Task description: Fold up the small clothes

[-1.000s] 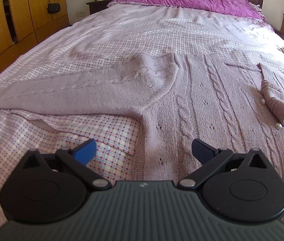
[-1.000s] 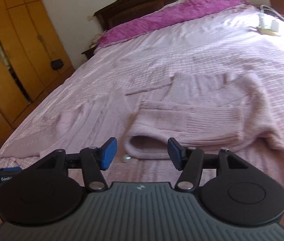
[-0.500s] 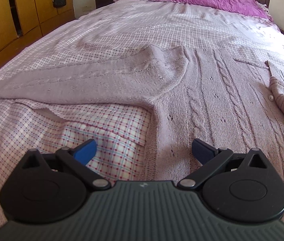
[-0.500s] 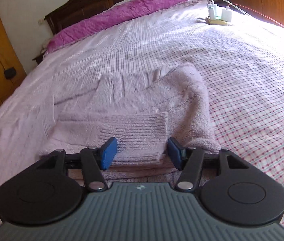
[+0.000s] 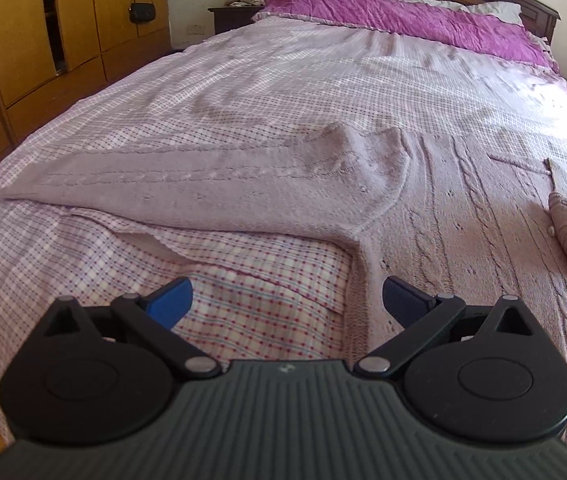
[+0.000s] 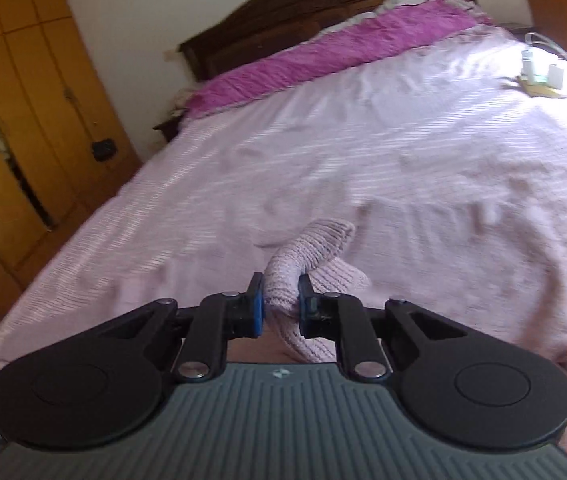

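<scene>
Right wrist: sweater cuff (image 6: 283, 284) between fingers (image 6: 256, 306).

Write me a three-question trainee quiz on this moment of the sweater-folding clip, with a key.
1. True or false: the left claw is shut on the sweater.
2. What does the right claw hold? A) a pillow B) a ribbed piece of the sweater C) a charger
3. In the left wrist view, which part of the sweater lies stretched out to the left over the checked bedsheet?

Key:
1. False; its jaws stand wide apart, with nothing between them.
2. B.
3. The sleeve.
</scene>
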Demonstrator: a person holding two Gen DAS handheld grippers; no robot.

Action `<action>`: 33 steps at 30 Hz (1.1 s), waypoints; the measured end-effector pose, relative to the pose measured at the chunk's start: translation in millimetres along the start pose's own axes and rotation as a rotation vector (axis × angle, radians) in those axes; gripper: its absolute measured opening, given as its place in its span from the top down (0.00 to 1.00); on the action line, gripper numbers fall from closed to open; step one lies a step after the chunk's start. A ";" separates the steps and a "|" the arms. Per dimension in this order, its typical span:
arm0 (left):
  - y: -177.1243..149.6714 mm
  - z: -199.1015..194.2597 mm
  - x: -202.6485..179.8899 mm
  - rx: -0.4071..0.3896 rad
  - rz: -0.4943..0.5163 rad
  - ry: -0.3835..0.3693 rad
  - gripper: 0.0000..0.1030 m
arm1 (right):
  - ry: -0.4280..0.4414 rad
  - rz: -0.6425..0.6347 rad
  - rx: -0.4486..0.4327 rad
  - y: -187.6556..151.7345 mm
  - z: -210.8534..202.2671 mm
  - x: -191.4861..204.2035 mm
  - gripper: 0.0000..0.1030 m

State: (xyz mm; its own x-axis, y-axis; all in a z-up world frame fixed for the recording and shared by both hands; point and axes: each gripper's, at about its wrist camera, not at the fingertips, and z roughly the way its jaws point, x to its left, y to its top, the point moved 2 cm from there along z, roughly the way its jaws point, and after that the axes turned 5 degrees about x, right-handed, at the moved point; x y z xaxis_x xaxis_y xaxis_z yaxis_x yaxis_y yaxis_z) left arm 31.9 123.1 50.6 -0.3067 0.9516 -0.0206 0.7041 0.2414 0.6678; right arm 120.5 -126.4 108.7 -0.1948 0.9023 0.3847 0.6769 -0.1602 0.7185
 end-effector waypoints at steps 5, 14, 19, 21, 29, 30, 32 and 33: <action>-2.0 -1.6 13.4 -0.001 -0.020 0.020 0.00 | 0.071 -0.071 0.027 3.5 27.4 61.5 0.83; -3.4 -0.9 33.8 0.004 -0.053 0.034 0.00 | 0.114 -0.093 0.161 -37.8 92.4 114.8 0.71; -6.1 1.9 40.3 0.014 -0.054 0.048 0.00 | 0.142 -0.022 0.136 -47.3 86.3 100.2 0.40; -5.3 2.4 44.0 0.017 -0.064 0.050 0.00 | 0.132 -0.019 0.131 -48.4 76.4 87.2 0.39; 23.7 4.4 62.5 -0.020 -0.074 0.111 0.00 | 0.030 -0.046 0.104 -60.4 14.2 27.7 0.35; 29.1 6.4 66.3 -0.019 -0.081 0.111 0.00 | 0.018 -0.042 0.103 -63.4 5.7 18.3 0.35; 40.4 13.5 74.7 -0.003 -0.108 0.091 0.00 | -0.015 -0.025 0.098 -70.4 -12.1 -2.4 0.33; 44.9 17.7 79.3 -0.005 -0.128 0.081 0.00 | -0.034 -0.011 0.089 -73.0 -20.9 -12.4 0.33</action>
State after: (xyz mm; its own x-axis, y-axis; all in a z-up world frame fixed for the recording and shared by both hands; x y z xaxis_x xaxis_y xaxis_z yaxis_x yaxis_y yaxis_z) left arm 50.5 212.8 65.8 -0.4448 0.8945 -0.0454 0.6526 0.3584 0.6675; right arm 58.7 -134.3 63.6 -0.1790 0.9171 0.3563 0.7358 -0.1156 0.6673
